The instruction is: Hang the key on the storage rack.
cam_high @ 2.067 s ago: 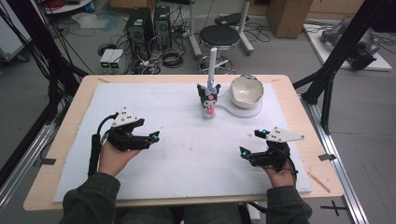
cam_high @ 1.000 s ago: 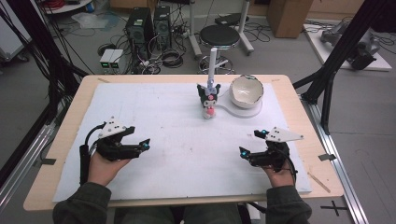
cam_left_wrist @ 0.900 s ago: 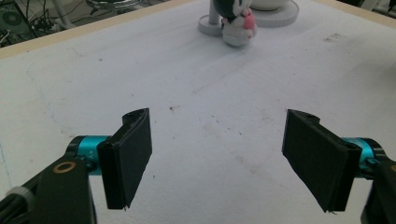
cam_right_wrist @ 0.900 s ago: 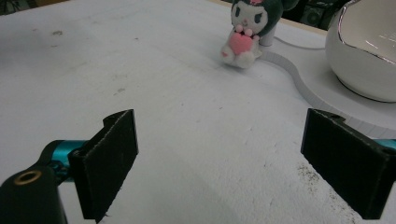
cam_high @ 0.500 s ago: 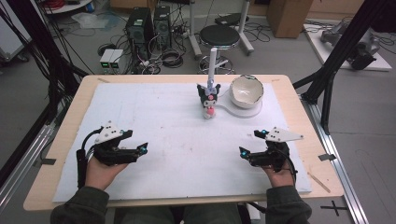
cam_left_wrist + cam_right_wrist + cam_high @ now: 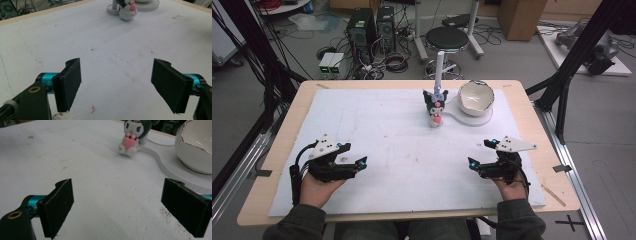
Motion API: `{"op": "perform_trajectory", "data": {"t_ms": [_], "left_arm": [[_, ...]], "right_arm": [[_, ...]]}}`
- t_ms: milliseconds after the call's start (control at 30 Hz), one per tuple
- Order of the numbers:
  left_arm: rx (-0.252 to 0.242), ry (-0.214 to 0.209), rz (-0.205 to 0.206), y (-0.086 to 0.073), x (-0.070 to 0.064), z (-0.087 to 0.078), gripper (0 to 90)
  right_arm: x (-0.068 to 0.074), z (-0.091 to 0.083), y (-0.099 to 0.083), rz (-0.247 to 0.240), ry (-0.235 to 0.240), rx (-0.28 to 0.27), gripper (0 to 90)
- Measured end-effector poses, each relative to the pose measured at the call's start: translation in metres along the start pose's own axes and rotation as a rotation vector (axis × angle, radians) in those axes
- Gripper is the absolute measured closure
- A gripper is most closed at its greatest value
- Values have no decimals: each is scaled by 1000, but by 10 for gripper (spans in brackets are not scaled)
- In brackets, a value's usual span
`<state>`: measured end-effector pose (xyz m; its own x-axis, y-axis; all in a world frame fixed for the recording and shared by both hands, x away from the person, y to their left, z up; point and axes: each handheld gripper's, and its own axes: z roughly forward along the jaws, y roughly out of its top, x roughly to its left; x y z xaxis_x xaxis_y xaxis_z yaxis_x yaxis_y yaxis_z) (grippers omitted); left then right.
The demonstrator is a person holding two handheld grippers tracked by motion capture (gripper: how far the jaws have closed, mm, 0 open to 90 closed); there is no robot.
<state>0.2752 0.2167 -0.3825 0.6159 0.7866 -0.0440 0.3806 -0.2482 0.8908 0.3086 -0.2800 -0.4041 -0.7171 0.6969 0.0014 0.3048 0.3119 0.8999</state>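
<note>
Left tongs [image 6: 354, 162] sit low over the near left part of the desk [image 6: 287, 135], held in the person's left hand [image 6: 314, 187]. Jaws spread wide, nothing between them; in the left gripper view the tongs [image 6: 116, 87] frame only the white sheet [image 6: 100, 45], which carries a few small specks and stains.

Middle of the desk, toward the far edge: a small plush doll [image 6: 435, 107] with dark ears and a pink heart at its front, standing upright on the white sheet [image 6: 402, 145]. A white upright post [image 6: 440, 62] rises just behind it. The doll is well apart from both tongs. In the left gripper view the doll [image 6: 127, 10] appears at the top edge, far ahead of the jaws.

Just right of the doll: a white bowl [image 6: 476, 97], tilted, resting on a flat white base [image 6: 472, 119].

Right tongs [image 6: 477, 157] at the near right part of the desk, held in the right hand [image 6: 511, 186]. Jaws likewise spread wide and holding nothing. The right gripper view has its tongs [image 6: 120, 207] over bare sheet, with the doll [image 6: 133, 136] ahead and slightly right, the bowl [image 6: 197, 147] farther right, glossy inside.
</note>
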Motion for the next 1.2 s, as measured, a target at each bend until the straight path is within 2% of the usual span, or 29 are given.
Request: {"op": "perform_trajectory", "data": {"t_ms": [1200], "left_arm": [[-8, 12, -2, -17, -3, -12, 244]], "right_arm": [[0, 1, 0, 1, 4, 6, 100]]}}
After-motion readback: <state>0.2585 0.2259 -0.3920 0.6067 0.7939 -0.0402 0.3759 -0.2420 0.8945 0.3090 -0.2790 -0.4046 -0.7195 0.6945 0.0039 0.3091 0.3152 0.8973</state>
